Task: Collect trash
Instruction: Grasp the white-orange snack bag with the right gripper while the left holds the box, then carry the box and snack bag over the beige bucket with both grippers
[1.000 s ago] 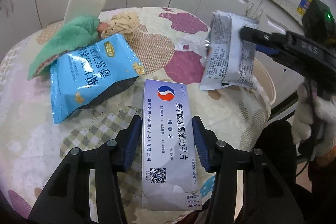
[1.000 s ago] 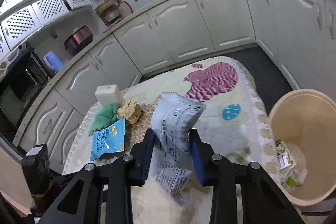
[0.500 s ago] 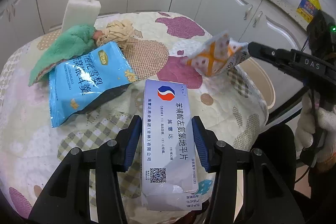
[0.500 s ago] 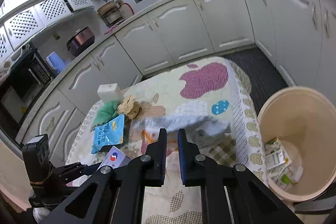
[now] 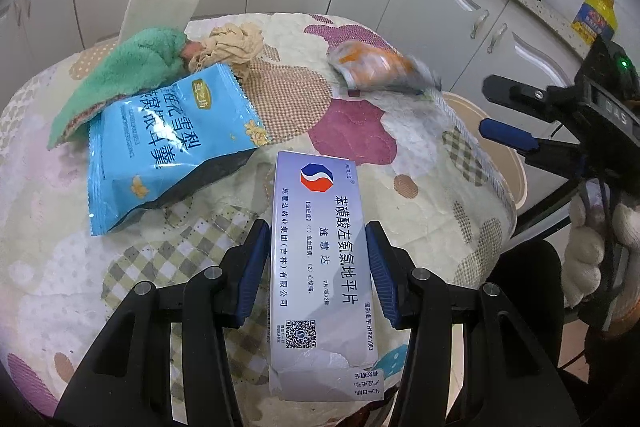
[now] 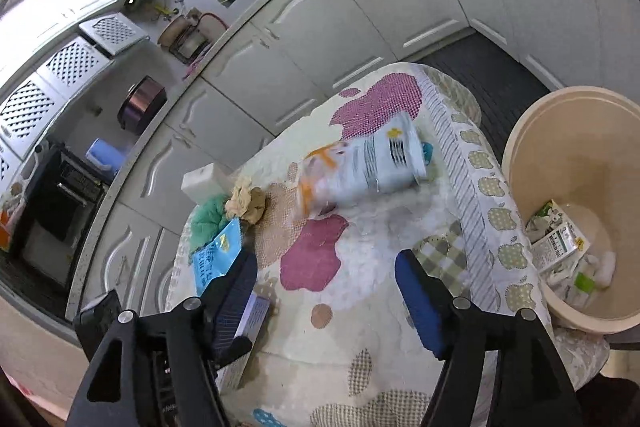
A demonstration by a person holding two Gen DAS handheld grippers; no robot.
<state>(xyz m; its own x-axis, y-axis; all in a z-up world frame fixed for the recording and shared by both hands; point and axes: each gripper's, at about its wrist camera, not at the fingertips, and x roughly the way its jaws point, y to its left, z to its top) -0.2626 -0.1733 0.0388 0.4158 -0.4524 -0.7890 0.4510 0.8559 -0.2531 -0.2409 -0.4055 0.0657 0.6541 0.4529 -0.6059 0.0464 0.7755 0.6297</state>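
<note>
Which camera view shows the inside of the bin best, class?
The right wrist view: the bin opens toward the camera, with wrappers visible at its bottom. The left wrist view shows only part of its rim behind the table edge.

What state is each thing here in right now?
Box: clamped between the left gripper pads.
Right gripper: jaws just opened, nothing between them.
Wrapper: loose, blurred, over the table.
Blue bag: lying flat.
Green cloth: crumpled.
Bin: open, trash inside.
</note>
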